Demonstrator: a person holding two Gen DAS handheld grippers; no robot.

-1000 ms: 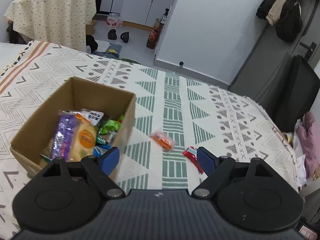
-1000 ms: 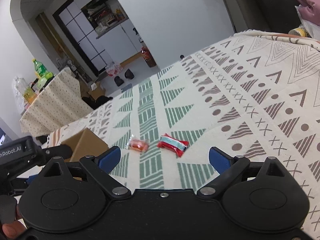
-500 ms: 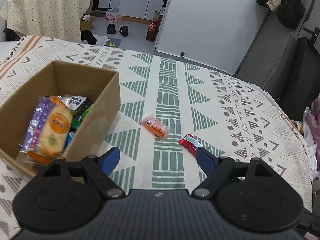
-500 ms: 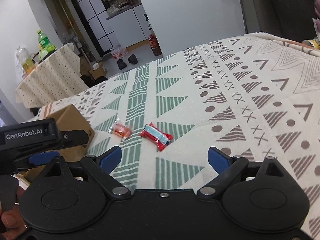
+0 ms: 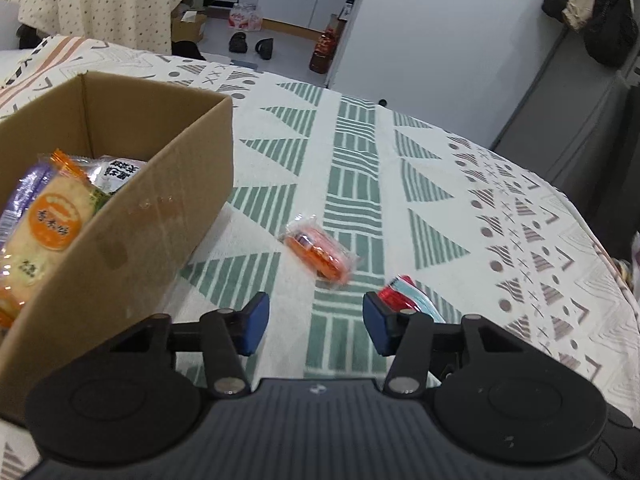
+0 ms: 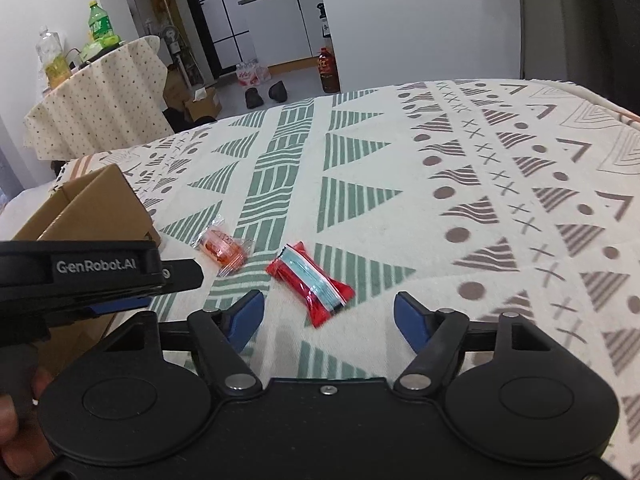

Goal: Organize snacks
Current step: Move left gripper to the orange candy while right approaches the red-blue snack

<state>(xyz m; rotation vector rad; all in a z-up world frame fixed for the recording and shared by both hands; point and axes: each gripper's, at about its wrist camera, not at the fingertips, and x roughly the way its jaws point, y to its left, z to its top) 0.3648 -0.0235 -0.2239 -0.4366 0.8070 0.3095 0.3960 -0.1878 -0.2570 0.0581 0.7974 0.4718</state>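
A cardboard box [image 5: 132, 220] holding several wrapped snacks sits on the patterned cloth at the left; its corner [image 6: 100, 208] shows in the right wrist view. An orange snack packet [image 5: 318, 254] [image 6: 222, 248] lies just right of the box. A red packet with a pale blue stripe [image 5: 406, 298] [image 6: 310, 282] lies further right. My left gripper [image 5: 316, 326] is open and empty, low over the cloth just short of the orange packet. My right gripper [image 6: 328, 322] is open and empty, with the red packet just ahead between its fingertips. The left gripper's body [image 6: 80, 276] shows at the left.
The cloth-covered table [image 6: 480, 184] stretches free to the right and far side. Beyond its far edge are a floor with shoes [image 5: 252, 44], a brown bottle [image 5: 324, 54], a second covered table [image 6: 100, 96] with bottles, and hanging coats [image 5: 592, 12].
Both grippers have dropped lower and moved forward towards the two loose packets, which now appear larger and closer. The left gripper swung right, away from the box. Both stayed open.
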